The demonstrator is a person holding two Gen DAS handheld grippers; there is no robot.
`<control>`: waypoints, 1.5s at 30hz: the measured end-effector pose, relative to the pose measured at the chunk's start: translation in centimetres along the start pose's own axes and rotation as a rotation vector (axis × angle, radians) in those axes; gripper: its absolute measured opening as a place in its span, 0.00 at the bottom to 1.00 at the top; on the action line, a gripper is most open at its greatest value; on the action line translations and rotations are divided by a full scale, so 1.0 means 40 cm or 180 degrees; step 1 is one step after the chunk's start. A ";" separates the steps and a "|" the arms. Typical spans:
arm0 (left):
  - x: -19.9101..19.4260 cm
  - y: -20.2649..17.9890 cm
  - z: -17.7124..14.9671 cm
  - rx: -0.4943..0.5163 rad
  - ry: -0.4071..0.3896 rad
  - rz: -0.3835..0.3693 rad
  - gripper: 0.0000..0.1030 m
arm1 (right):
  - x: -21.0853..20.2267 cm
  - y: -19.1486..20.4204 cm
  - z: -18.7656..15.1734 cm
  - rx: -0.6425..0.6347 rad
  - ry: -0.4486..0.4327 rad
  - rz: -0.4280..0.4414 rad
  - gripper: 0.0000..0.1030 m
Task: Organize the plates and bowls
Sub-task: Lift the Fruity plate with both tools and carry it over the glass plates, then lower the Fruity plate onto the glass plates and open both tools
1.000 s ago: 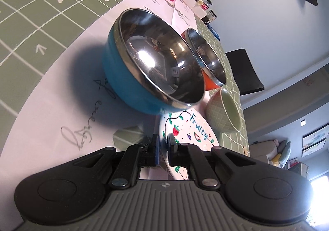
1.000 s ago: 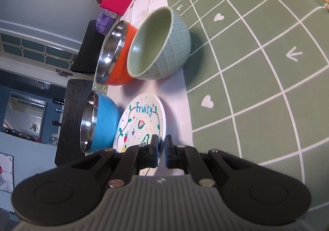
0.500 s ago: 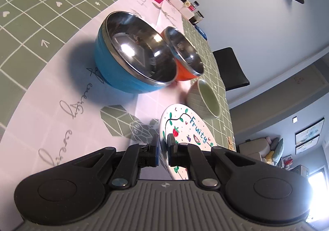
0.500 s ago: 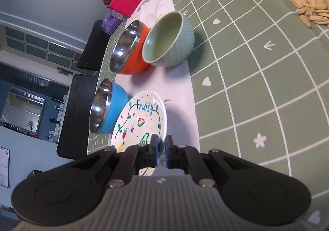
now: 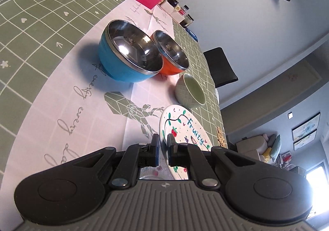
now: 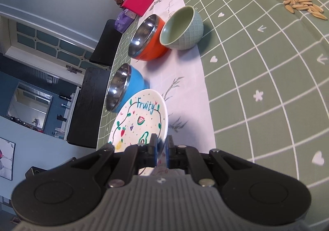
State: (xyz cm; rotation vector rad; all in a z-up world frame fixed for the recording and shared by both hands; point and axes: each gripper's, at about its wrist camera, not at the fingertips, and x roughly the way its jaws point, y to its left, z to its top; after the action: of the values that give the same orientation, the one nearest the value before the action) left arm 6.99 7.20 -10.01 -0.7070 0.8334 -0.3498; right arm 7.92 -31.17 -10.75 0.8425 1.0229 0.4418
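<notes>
Both grippers have pulled back and up from the bowls with the plate (image 5: 183,128) clamped between them, so the bowls sit farther off than a second ago. Each side of the plate's rim is pinched: the left gripper (image 5: 163,144) has its jaws narrowed onto one edge, and the right gripper (image 6: 161,145) is closed tight on the opposite edge. The plate, painted with fruit and the word "Fruity", looks lifted clear of the white runner (image 5: 61,111) along the middle of the table (image 6: 257,50).

Ahead on the runner stand the blue bowl (image 5: 115,64) and the orange bowl (image 5: 166,69), which look to be touching, with the green bowl (image 6: 185,31) close by the orange one at the runner's edge. A pile of seeds (image 6: 298,0) lies near the table's far corner.

The likely risk is the thin rim slipping from one pinch if the two hands drift apart or twist unevenly; the plate would then swing or drop onto the bowls.
</notes>
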 end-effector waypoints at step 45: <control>-0.036 0.014 -0.127 0.0513 0.0451 0.0439 0.13 | -0.019 -0.005 -0.170 -0.0358 0.0097 -0.0388 0.06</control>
State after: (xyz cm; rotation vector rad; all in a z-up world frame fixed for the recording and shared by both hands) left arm 2.15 6.22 -11.97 -0.4760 0.9712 -0.3413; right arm 1.56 -29.09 -12.23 0.6708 1.0614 0.4056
